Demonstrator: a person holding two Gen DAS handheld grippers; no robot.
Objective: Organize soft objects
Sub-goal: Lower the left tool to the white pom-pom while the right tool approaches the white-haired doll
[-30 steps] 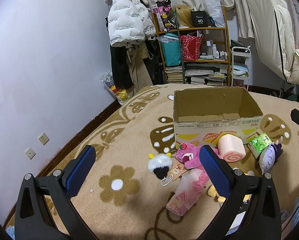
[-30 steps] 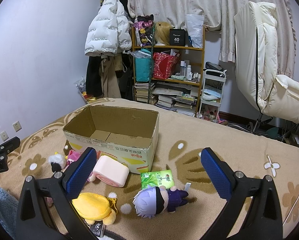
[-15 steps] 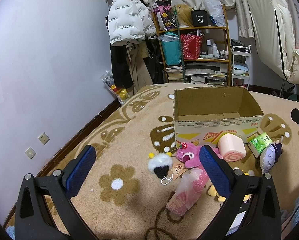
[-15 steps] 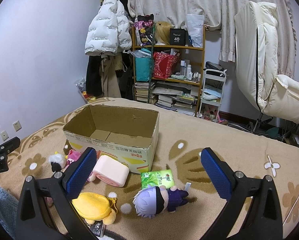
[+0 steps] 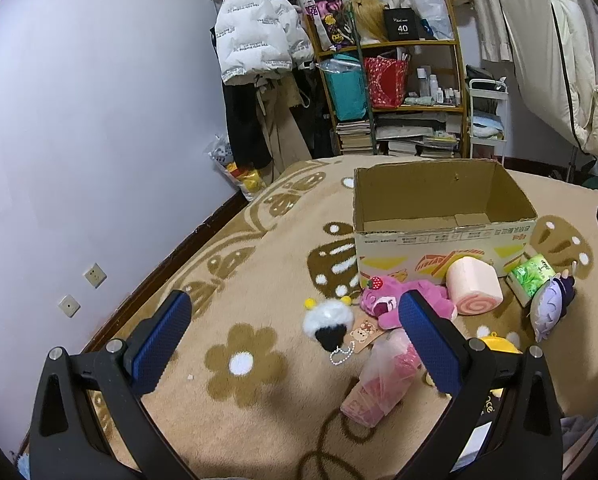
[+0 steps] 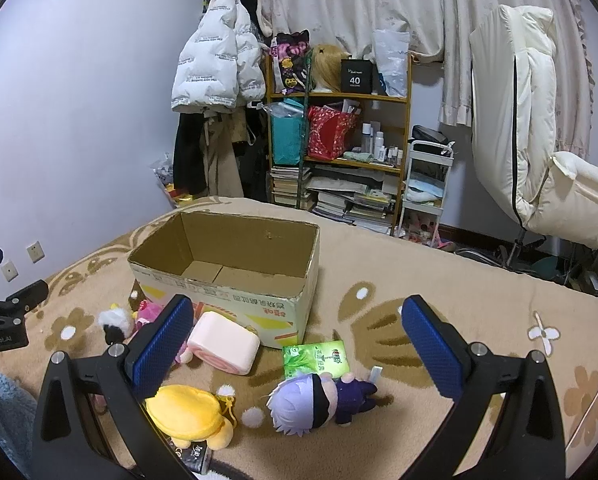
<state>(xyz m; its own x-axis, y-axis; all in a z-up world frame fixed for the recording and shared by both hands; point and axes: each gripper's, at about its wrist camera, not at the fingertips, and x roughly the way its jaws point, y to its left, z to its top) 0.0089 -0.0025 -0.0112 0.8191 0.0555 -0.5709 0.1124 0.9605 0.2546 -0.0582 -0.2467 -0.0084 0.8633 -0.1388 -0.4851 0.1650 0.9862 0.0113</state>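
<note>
An empty open cardboard box [image 5: 439, 236] stands on the flowered blanket; it also shows in the right wrist view [image 6: 235, 280]. In front of it lie a white-and-black pompom toy [image 5: 329, 322], a pink bear plush [image 5: 395, 304], a pink roll-cake cushion [image 5: 475, 286] [image 6: 223, 342], a bagged pink item [image 5: 383, 376], a yellow plush [image 6: 189, 414], a purple-haired doll [image 6: 319, 398] [image 5: 549, 306] and a green packet [image 6: 315, 358]. My left gripper [image 5: 295, 340] is open and empty, above the blanket near the pompom toy. My right gripper [image 6: 295, 346] is open and empty, above the doll and packet.
A bookshelf [image 6: 339, 144] with bags, books and bottles stands beyond the bed. A white puffer jacket [image 5: 255, 40] hangs to its left. A cream chair [image 6: 539, 160] is at the right. The wall [image 5: 79, 140] runs along the left edge.
</note>
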